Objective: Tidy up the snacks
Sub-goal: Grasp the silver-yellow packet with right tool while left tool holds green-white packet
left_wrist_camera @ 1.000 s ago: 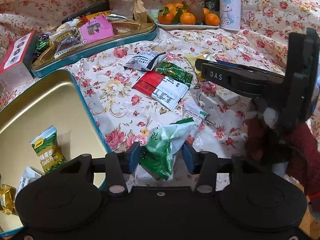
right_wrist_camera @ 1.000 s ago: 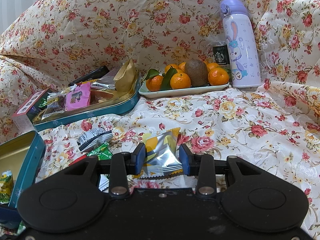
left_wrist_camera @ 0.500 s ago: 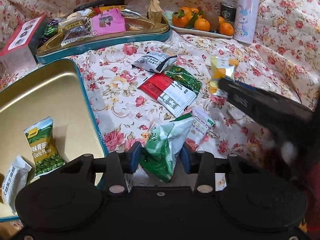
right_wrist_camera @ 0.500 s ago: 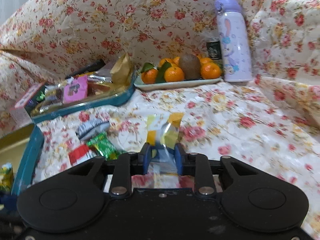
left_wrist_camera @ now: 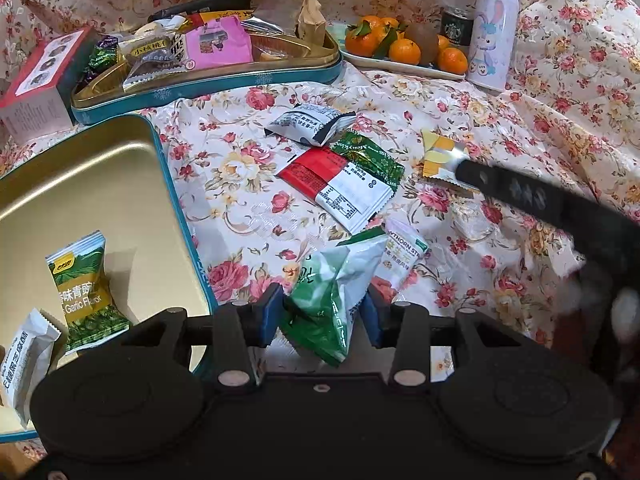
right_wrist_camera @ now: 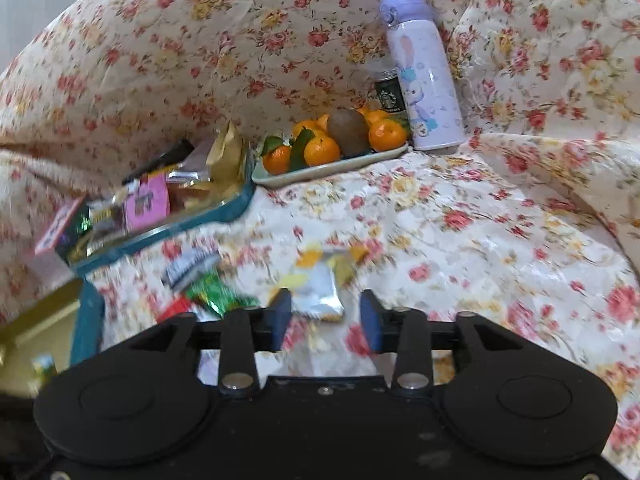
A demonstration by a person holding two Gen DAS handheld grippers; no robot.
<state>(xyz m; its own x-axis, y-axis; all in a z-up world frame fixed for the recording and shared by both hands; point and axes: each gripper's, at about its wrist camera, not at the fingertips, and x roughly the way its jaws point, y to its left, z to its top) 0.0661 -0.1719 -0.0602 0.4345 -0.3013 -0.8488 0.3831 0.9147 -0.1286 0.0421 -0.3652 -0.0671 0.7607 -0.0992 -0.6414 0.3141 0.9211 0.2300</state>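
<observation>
Left gripper (left_wrist_camera: 322, 314) fingers grasping green bag (left_wrist_camera: 334, 300), right gripper (right_wrist_camera: 325, 316) fingers just released, yellow packet (right_wrist_camera: 318, 292) between them toward 11 o'clock

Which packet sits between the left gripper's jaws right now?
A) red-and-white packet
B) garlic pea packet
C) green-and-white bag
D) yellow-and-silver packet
C: in the left wrist view the green-and-white bag sits between the left gripper jaws.
</observation>
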